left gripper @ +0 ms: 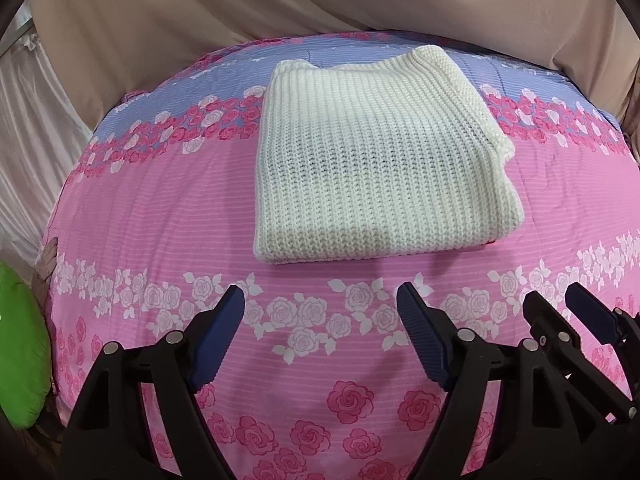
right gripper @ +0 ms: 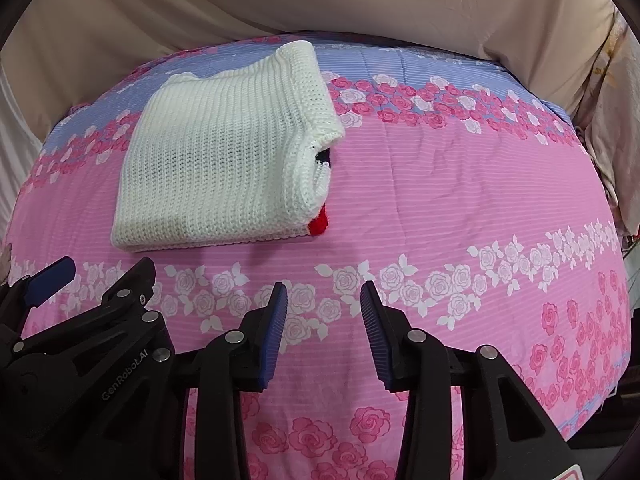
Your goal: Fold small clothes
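Ribbed cream knit sweater point(left gripper: 376, 160), apparently folded square.

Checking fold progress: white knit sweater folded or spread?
Folded. The white knit sweater lies as a compact layered rectangle on the floral bedspread, doubled edges at its right side.

Cream knit sweater point(left gripper: 372, 168) — folded flat on the rose-print bedspread point(left gripper: 160, 220)

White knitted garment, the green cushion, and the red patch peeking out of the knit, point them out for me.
white knitted garment point(left gripper: 372, 168), left wrist view, middle of top layer
green cushion point(left gripper: 18, 352), left wrist view, its centre
red patch point(right gripper: 320, 226), right wrist view, its middle
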A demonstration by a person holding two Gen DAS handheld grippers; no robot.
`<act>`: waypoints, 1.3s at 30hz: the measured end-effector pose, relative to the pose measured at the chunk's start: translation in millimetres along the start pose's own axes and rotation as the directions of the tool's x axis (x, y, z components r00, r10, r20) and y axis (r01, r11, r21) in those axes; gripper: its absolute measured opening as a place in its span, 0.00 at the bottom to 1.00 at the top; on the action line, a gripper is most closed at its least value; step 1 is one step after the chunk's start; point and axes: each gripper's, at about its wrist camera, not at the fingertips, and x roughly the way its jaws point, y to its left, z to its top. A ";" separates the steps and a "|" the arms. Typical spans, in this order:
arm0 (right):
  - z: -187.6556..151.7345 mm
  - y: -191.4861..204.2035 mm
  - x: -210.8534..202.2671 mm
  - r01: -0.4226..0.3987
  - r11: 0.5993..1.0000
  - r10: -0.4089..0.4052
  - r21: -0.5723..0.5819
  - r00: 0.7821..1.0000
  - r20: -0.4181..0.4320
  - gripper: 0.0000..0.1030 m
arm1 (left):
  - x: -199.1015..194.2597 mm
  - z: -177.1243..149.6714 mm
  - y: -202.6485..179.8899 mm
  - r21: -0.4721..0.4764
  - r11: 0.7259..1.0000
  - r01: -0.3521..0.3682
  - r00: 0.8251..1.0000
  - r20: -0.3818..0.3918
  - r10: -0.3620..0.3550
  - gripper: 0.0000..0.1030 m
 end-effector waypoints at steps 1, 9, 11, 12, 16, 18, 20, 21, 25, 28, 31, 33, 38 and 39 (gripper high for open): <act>0.0 0.0 -0.2 0.001 1.000 -0.001 0.000 1.000 0.000 0.39 | -0.3 0.2 0.0 0.000 1.000 0.000 1.000 0.001 0.000 0.74; 0.7 -0.3 -0.3 -0.001 1.000 0.001 -0.002 1.000 0.001 0.39 | -1.0 1.2 0.0 -0.003 1.000 0.003 1.000 0.005 -0.003 0.73; 0.7 -0.3 -0.3 0.000 1.000 0.000 -0.003 1.000 0.001 0.38 | -1.3 1.1 0.1 -0.002 1.000 0.003 1.000 0.006 -0.003 0.73; 0.6 -0.3 -0.3 0.000 1.000 0.000 -0.003 1.000 0.001 0.38 | -1.4 1.3 0.2 -0.002 1.000 0.002 1.000 0.008 -0.002 0.73; 1.1 -0.4 -0.4 0.000 1.000 0.000 -0.004 1.000 0.003 0.37 | -2.1 2.9 0.0 -0.002 1.000 0.002 1.000 0.010 -0.002 0.73; 2.5 0.5 -1.2 0.000 1.000 0.000 -0.004 1.000 0.003 0.37 | -2.1 3.3 0.1 -0.003 1.000 0.003 1.000 0.011 -0.003 0.73; 2.8 1.4 -2.0 0.001 1.000 -0.001 -0.003 1.000 0.004 0.36 | -2.4 3.2 0.3 -0.003 1.000 0.004 1.000 0.012 -0.004 0.73; 3.0 1.0 -1.8 0.001 1.000 -0.001 -0.004 1.000 0.004 0.36 | -2.8 3.7 0.2 -0.004 1.000 0.003 1.000 0.013 -0.003 0.73; 3.3 1.9 -1.8 0.003 1.000 -0.003 -0.004 1.000 0.004 0.35 | -4.0 5.2 0.3 -0.013 1.000 0.003 1.000 0.014 -0.003 0.73; 5.6 3.7 -2.1 0.002 1.000 -0.002 -0.002 1.000 0.001 0.35 | -3.5 5.2 0.9 -0.022 1.000 0.006 1.000 0.008 -0.006 0.72; 5.5 3.3 -2.1 0.002 1.000 -0.002 -0.004 1.000 0.001 0.35 | -4.3 4.7 1.1 -0.024 1.000 0.003 1.000 0.012 -0.002 0.72; 5.8 2.8 -1.8 0.000 1.000 0.000 -0.001 1.000 0.001 0.35 | -4.5 4.5 1.1 -0.025 1.000 0.003 1.000 0.012 -0.002 0.72; 5.5 2.5 -1.2 -0.001 1.000 0.001 -0.002 1.000 0.001 0.35 | -5.0 5.2 1.5 -0.024 1.000 0.003 1.000 0.016 -0.003 0.72; 5.7 2.3 -1.3 -0.001 1.000 0.001 -0.002 1.000 0.002 0.35 | -4.9 5.7 1.6 -0.025 1.000 0.004 1.000 0.016 -0.003 0.72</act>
